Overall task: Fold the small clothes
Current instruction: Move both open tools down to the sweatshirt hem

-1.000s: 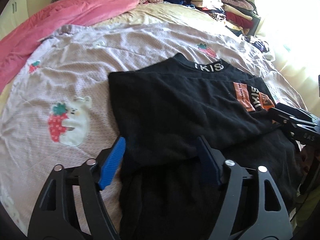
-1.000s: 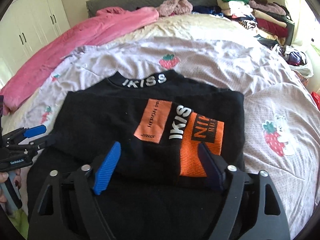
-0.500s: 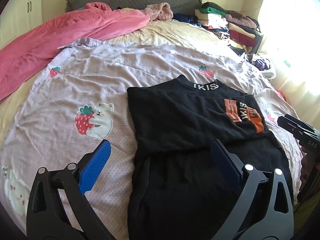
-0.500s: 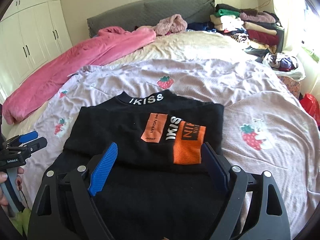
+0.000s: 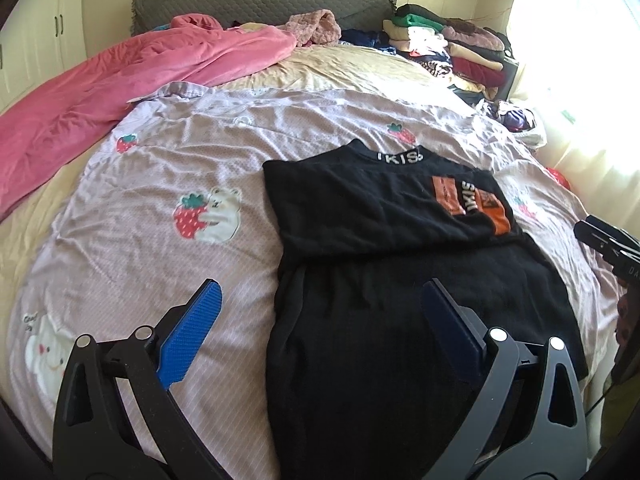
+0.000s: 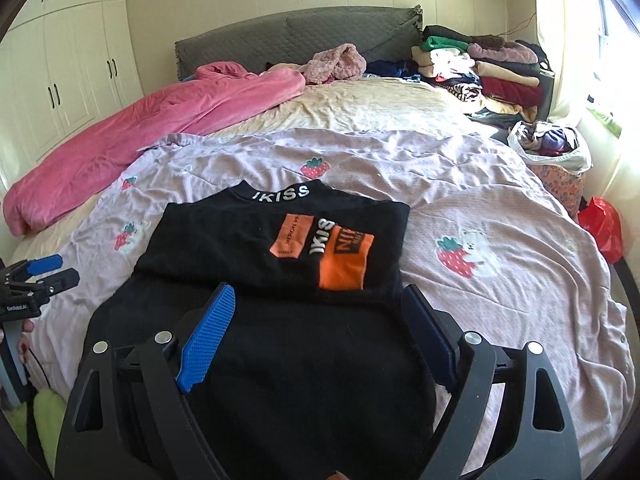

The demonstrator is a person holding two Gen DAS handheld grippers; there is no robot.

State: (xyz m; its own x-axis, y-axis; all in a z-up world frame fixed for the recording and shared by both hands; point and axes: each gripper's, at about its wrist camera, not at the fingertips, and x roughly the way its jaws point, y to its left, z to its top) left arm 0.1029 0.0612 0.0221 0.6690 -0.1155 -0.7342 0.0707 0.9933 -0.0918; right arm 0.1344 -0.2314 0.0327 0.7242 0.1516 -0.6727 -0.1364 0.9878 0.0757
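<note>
1. We see the black shirt (image 6: 272, 264) lying on the lilac strawberry quilt (image 6: 500, 208) of the bed, with its collar at the far end and its hem at the near edge, close to us.
2. The upper part, with the orange print (image 6: 344, 260), is already folded down over the body, so that a folded edge runs across the garment.
3. Our left gripper (image 5: 320, 316) is released: its jaws have just been opening and now stand wide, with nothing pressed between them. It hangs above the shirt's left border, 1 pad over the quilt and the other over the black cloth.
4. Our right gripper (image 6: 316, 320) is also released, both pads above the lower half of the shirt and not gripping it.
5. The long axis of the shirt runs straight away from both grippers, from hem to collar. The loose lower half lies just below and in front of them, and each hand is nearer to its own side.
6. We judge that the next fold takes the hem away from us, towards the collar, with the 2 grippers at the 2 near corners.
</note>
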